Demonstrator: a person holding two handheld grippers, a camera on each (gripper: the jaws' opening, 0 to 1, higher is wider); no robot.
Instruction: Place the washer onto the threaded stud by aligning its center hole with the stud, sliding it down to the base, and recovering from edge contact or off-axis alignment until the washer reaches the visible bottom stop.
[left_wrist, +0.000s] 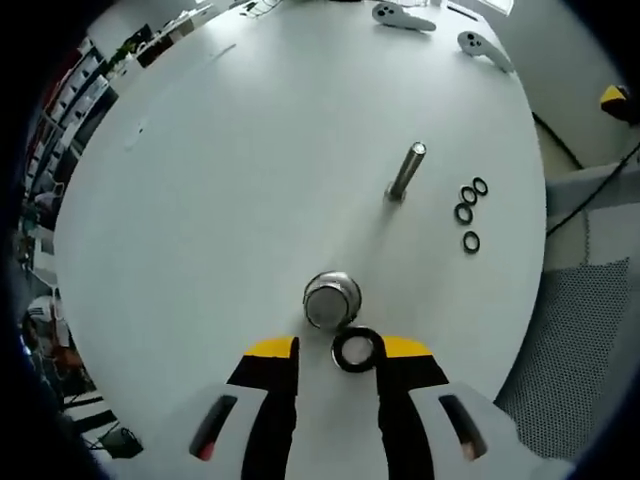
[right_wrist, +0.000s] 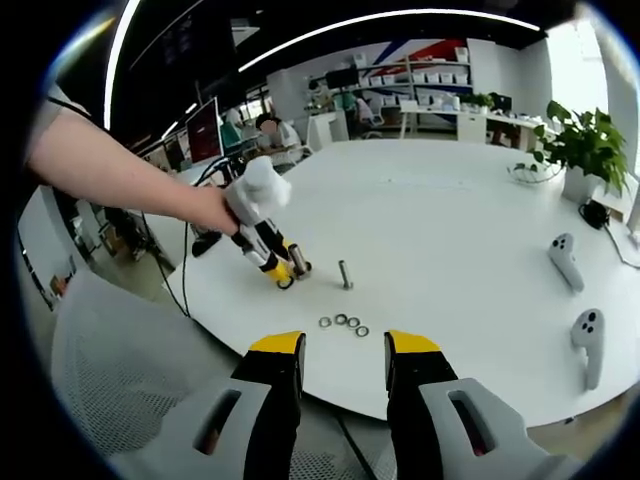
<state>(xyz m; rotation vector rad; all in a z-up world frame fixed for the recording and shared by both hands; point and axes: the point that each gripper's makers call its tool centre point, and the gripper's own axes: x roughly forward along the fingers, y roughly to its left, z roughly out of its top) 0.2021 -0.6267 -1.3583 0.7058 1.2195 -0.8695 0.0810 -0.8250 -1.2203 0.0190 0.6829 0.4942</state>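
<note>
Washer in my left tongs, low at the table beside a short metal cylinder, the stud not yet reached.

My left tongs (left_wrist: 340, 352) sit low over the white table (left_wrist: 220, 180), and a black ring washer (left_wrist: 357, 350) lies between the yellow-tipped jaws against the right one. I can't tell whether they pinch it or only bracket it. Just ahead stands a stubby shiny metal cylinder (left_wrist: 332, 299), its rim almost touching the washer. The threaded stud (left_wrist: 406, 171) rises farther off, slim, grey and upright, which I judge leaves a lift and carry before any lining-up. Three spare black washers (left_wrist: 469, 212) lie in a loose cluster to the stud's right. My right tongs (right_wrist: 344, 352) hang back off the table's edge, jaws apart and empty, probably kept clear. Two white controllers (right_wrist: 576, 300) rest on the table, well apart from the work.
</note>
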